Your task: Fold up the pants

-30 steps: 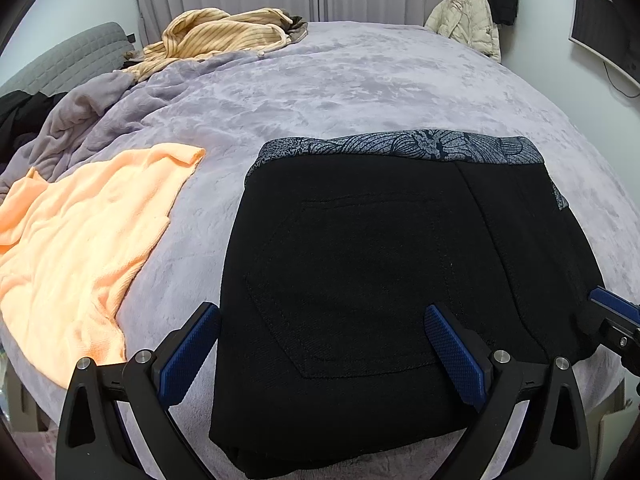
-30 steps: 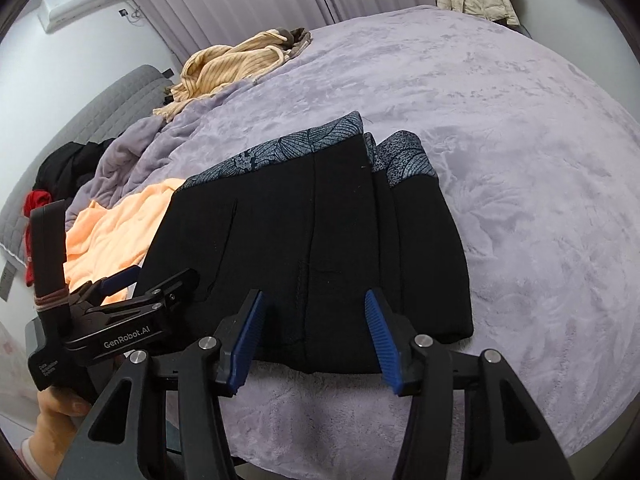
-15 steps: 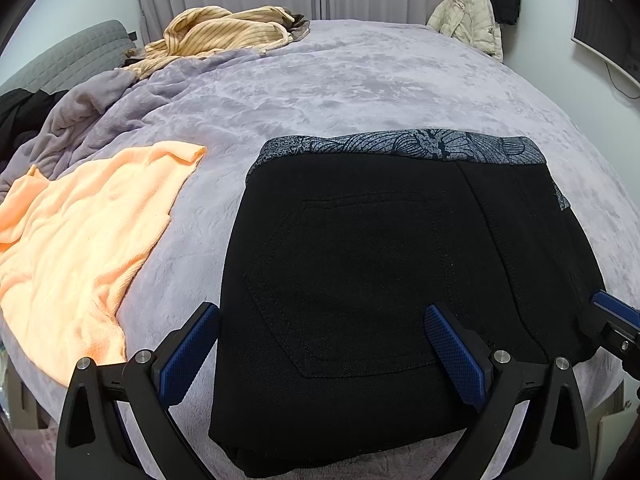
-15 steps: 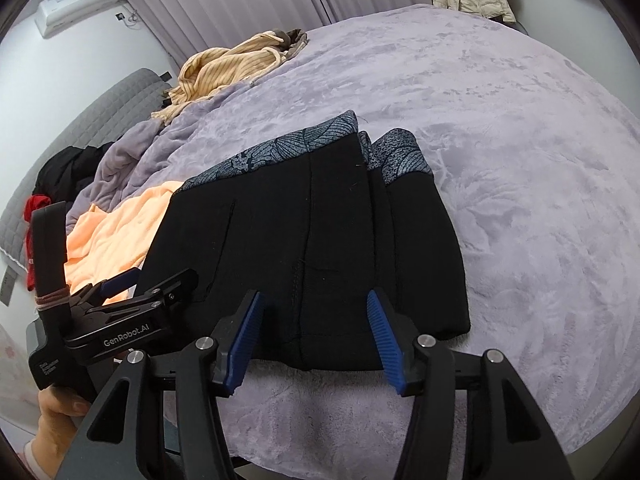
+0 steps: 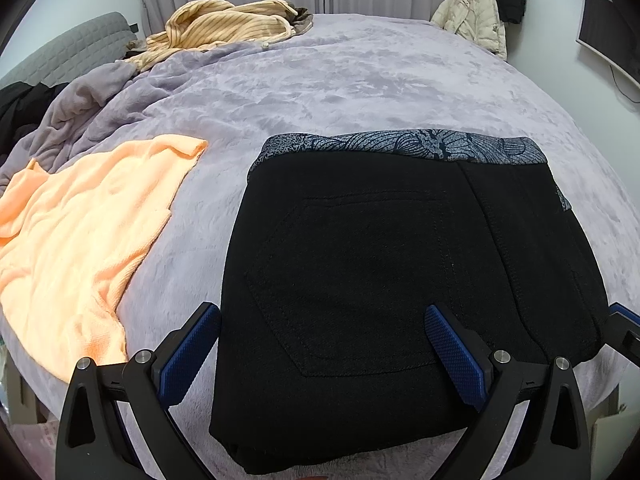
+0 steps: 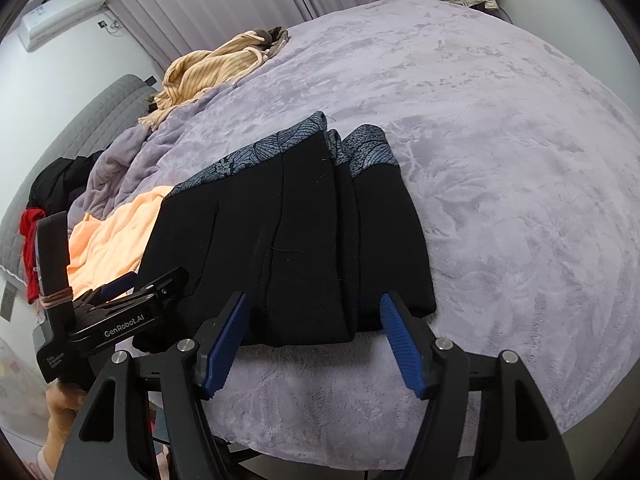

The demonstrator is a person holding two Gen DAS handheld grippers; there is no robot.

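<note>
The black pants lie folded into a compact rectangle on the lilac bed cover, with a blue-grey patterned waistband at the far edge. They also show in the right wrist view. My left gripper is open and empty, hovering over the near edge of the pants. My right gripper is open and empty, just short of the pants' near right corner. The left gripper also shows from the side in the right wrist view.
An orange garment lies spread to the left of the pants. A tan striped garment sits at the far end of the bed cover. Dark and red clothes pile by the grey headboard. The bed edge is close below both grippers.
Both grippers have drawn back slightly from the folded pants. The right view has tilted up a little. The pants have not moved.
</note>
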